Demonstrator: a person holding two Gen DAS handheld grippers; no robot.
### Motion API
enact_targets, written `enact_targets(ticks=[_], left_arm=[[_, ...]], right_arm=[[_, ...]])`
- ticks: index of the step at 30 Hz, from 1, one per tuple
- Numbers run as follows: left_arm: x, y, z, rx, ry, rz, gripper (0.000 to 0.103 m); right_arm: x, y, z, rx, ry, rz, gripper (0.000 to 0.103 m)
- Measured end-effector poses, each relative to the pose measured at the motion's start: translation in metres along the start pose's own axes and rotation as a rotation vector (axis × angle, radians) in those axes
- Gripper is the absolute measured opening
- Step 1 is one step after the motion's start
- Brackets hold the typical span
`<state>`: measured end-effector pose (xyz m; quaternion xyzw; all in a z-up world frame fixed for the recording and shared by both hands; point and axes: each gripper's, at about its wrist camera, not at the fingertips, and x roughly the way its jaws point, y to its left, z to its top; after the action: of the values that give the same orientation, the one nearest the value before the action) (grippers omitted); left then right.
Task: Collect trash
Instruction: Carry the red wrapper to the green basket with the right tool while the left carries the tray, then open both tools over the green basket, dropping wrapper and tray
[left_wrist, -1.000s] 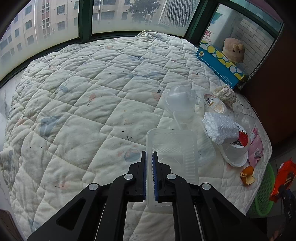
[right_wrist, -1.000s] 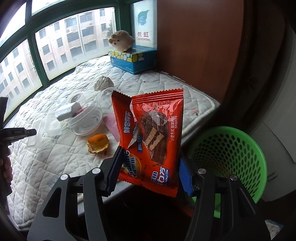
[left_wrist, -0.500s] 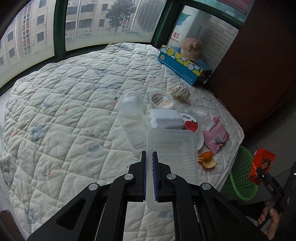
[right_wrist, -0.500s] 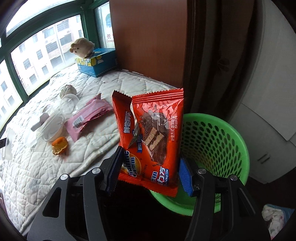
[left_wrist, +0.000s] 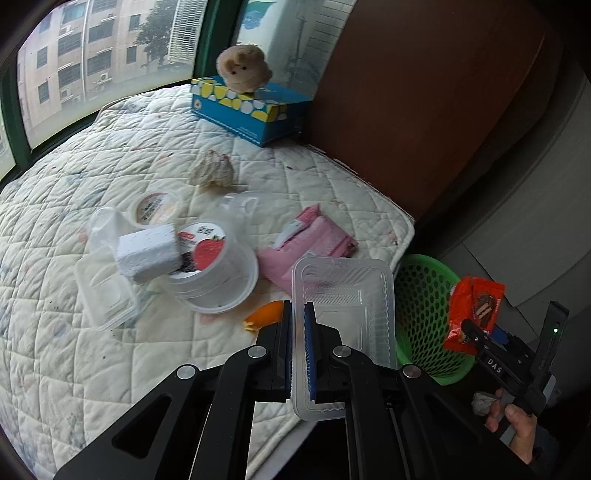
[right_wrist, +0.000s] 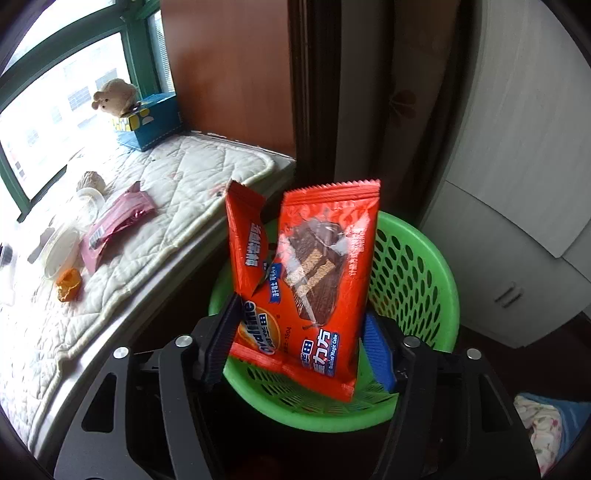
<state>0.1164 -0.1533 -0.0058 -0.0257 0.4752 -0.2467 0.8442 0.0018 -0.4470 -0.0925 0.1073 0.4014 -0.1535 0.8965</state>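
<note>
Over the green basket, my right gripper carries an orange-red snack wrapper. The wrapper stands upright between the jaws, which have just been opening; the left pad touches the wrapper's lower edge, while the blue pad on the right stands just clear of it, so the grip looks released. The wrapper is glossy, with a zigzag top seam, a torn flap folded up at its left side, a picture of a chocolate wafer in the middle and white and yellow lettering near the bottom. The basket is round, bright green plastic pierced with oval holes, and it sits on the floor just beside the corner of the bed.

In the left wrist view, my left gripper has its jaws fully closed on the rim of a clear plastic tray. The tray is rectangular and see-through, with rounded corners and ribbed walls, and it hangs above the edge of the bed, near the basket. The person's right hand holds the other gripper at the lower right of this view.

On the quilted bedcover lie more scraps: a pink wrapper, a piece of orange peel, a round clear tub with a strawberry label, a white foam block leaning on it, and a crumpled paper ball.
</note>
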Motion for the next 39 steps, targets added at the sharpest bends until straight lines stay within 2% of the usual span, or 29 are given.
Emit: enact_targets(ticks=[2,10,22,30,31,35,39], left_arm=[[0.009,-0.018,0.004,0.033,0.010,-0.011,0.006],[0.045,-0.077,0.010,0.116,0.078,-0.066,0.006],[0.103,-0.155,-0.002,0.220,0.181,-0.120,0.006],[0.134,-0.192,-0.016,0.270,0.237,-0.136,0.008],[0.137,-0.195,-0.018,0.273,0.246,-0.140,0.009],[0.145,-0.202,-0.023,0.276,0.249,-0.143,0.036],[0.142,-0.199,-0.026,0.269,0.244,-0.156,0.045]], right_arm=[[0.001,-0.006,-0.001,0.005,0.000,0.000,0.071],[-0.009,-0.029,-0.004,0.048,-0.021,-0.004,0.077],[-0.031,-0.072,-0.020,0.126,-0.047,-0.025,0.079],[-0.037,-0.096,-0.035,0.175,-0.040,-0.044,0.079],[-0.038,-0.099,-0.036,0.178,-0.039,-0.047,0.079],[-0.041,-0.108,-0.041,0.192,-0.038,-0.056,0.079],[-0.043,-0.110,-0.043,0.194,-0.037,-0.062,0.079]])
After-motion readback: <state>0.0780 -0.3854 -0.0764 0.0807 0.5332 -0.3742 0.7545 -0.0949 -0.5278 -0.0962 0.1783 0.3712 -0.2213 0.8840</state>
